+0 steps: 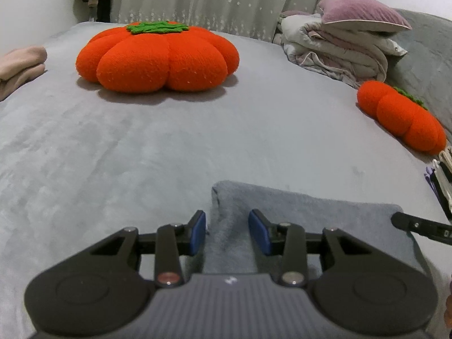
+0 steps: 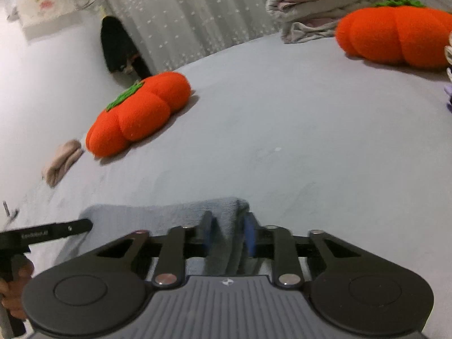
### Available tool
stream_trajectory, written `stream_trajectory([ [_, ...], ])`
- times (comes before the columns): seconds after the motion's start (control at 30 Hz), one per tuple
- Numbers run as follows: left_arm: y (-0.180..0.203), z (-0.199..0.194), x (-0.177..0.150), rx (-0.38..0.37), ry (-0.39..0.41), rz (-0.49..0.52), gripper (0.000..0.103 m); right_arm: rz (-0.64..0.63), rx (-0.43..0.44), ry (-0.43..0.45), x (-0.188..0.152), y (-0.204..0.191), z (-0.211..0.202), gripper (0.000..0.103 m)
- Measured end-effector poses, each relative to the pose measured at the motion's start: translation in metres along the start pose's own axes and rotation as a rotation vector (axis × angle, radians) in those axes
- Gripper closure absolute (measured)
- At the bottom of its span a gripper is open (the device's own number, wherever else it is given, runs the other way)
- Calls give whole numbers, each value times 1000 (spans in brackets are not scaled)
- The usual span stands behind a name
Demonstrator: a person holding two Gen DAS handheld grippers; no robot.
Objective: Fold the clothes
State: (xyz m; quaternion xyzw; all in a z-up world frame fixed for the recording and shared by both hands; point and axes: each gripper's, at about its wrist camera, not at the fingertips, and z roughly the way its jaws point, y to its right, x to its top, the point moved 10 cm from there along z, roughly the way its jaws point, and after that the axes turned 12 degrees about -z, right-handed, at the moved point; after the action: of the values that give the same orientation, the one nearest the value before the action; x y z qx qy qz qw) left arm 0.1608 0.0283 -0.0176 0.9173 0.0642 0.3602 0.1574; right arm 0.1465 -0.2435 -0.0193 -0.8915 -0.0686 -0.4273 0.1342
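Left wrist view: left tool (image 1: 227, 231) low over a grey bed (image 1: 141, 147), blue pads (image 1: 199, 233) set apart. Left edge of a folded blue-grey cloth (image 1: 305, 212) runs up between them; a gap shows at each pad, so no grip there. Cloth lies flat on the near part of the bed. One finger of the right tool (image 1: 418, 226) enters from the right edge at the cloth's far right corner. Big orange pumpkin cushion (image 1: 158, 56) well beyond; second pumpkin cushion (image 1: 401, 115) at right, near a pile of bedding (image 1: 333, 48) with a mauve pillow (image 1: 364, 14) on top. Beige garment (image 1: 19, 67) at the left edge.

Right wrist view: picture blurred. Right tool (image 2: 227, 233) has its pads narrow, pinching the raised right-end fold of the folded blue-grey cloth (image 2: 158, 217). Left tool (image 2: 56, 231) enters from the left, over the cloth's left end. Both pumpkin cushions (image 2: 138, 113) (image 2: 395, 36) sit farther up the bed (image 2: 282, 127).
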Motion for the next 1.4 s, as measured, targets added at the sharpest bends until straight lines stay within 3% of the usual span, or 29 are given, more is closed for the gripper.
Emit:
stream_trajectory([
  [0.13, 3, 1, -4, -2, -4, 9, 71, -77, -24, 11, 5, -7, 1, 90],
  [0.3, 5, -7, -9, -27, -21, 1, 77, -62, -15, 81, 16, -9, -9, 91],
  [0.53, 3, -13, -13, -12, -15, 7, 76, -98, -60, 27, -1, -12, 8, 90],
  [0.67, -9, -23, 2, -18, 16, -69, 76, -46, -75, 14, 3, -9, -3, 89],
  [0.77, -2, -34, 10, -57, 59, -50, 76, -121, -120, 57, 12, -17, -16, 89],
  [0.87, 22, -40, 4, -98, 75, 31, 75, -161, -60, 93, 17, -40, -22, 89],
  [0.97, 42, -36, -9, -107, 66, 104, 74, -214, -11, 73, 7, -67, -17, 89],
  [1.1, 52, -23, -27, -66, 46, 185, 74, -293, -10, 56, -9, -90, -11, 88],
  [1.2, 50, -18, -37, -39, 19, 192, 71, -340, -24, 83, -13, -103, -13, 88],
  [1.3, 41, -12, -40, -54, -11, 107, 70, -339, -6, 105, -16, -111, -15, 88],
  [1.4, 40, -13, -42, -33, -11, 104, 69, -356, -3, 117, -20, -119, -15, 88],
])
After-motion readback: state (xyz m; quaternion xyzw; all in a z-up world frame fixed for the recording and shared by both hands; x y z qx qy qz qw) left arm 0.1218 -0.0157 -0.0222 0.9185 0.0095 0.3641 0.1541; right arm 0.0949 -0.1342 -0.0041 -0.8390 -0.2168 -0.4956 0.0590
